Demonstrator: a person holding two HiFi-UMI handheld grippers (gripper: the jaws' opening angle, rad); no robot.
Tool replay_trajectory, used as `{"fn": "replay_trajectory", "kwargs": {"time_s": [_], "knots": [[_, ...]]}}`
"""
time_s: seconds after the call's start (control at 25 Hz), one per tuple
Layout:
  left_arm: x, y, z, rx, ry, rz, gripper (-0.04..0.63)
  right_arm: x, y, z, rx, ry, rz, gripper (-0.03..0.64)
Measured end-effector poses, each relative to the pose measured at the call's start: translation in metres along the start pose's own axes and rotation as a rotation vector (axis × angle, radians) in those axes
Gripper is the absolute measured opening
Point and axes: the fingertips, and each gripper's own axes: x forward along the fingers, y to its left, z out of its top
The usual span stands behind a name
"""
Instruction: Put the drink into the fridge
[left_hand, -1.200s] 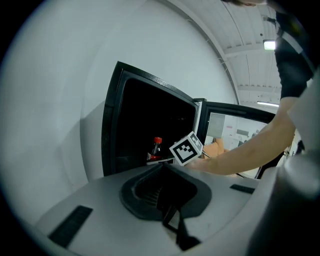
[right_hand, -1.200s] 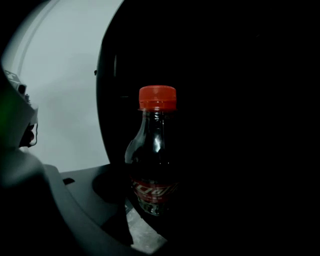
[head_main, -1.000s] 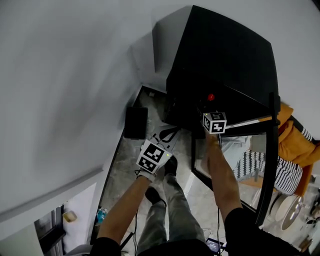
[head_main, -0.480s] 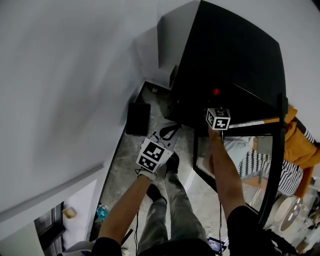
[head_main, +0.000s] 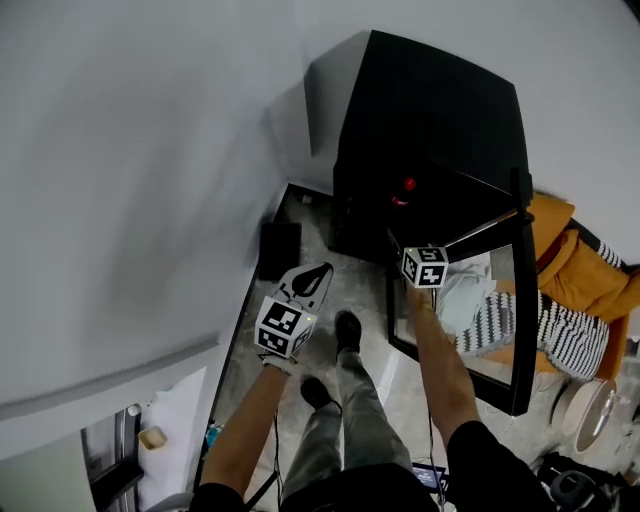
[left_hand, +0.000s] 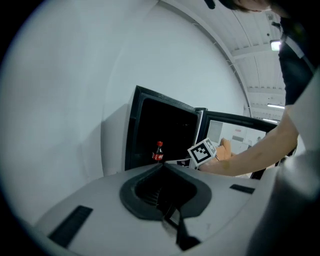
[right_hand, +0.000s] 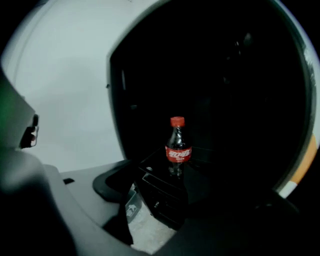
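Nearest, low beside the legs: left claw (head_main: 322, 270), tips pressed together, nothing in it, no part to play for now. Next out, at the mouth of the cabinet: right claw (right_hand: 157, 192), spread apart with what looks like pale speckled floor (right_hand: 145, 230) showing through the gap, nothing clasped. Judging the placing done and the clearing-out in hand: draw the right claw straight back along its own line, level, without closing or dipping, keeping both tips off the bottle and the forearm off the door edge. Only once clear, reach for the tall glass-paned door with a black frame (head_main: 520, 300), standing open to the right, and swing it home slowly, no slam, to avoid rocking anything inside. Farther in, inside the tall black fridge (head_main: 430, 110): small dark cola bottle with red cap and red label (right_hand: 178, 147), standing alone on a dark shelf (right_hand: 198, 184), beyond the right claw's tips and apart from them. Upright, long axis vertical, cap straight up, base flat on the shelf, label turned outward toward the opening. Tall for its narrow foot, so probably quick to topple under a sideways knock or a jolt from the door.
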Motion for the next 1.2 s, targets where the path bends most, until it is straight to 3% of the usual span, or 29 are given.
{"fn": "replay_trajectory", "kwargs": {"time_s": [0.28,0.4,0.56,0.8,1.0,1.2], "knots": [[-0.11,-0.043,0.018,0.004,-0.022,0.07,0.006,-0.126,0.118,0.02,-0.117,-0.015,0.176,0.067],[-0.155,-0.062,0.03,0.009,-0.052,0.108,0.006,-0.18,0.16,0.034,-0.135,-0.045,0.228,0.009],[-0.207,-0.091,0.043,-0.011,-0.107,0.161,0.005,-0.244,0.213,0.048,-0.182,-0.06,0.311,0.009],[-0.256,-0.15,0.05,0.022,-0.12,0.205,0.005,-0.333,0.278,0.062,-0.263,-0.082,0.458,0.009],[-0.265,-0.201,0.057,0.022,-0.148,0.227,0.005,-0.386,0.289,0.071,-0.307,-0.105,0.546,0.008],[-0.266,-0.255,0.061,0.019,-0.163,0.303,0.006,-0.429,0.277,0.061,-0.324,-0.105,0.616,0.008]]}}
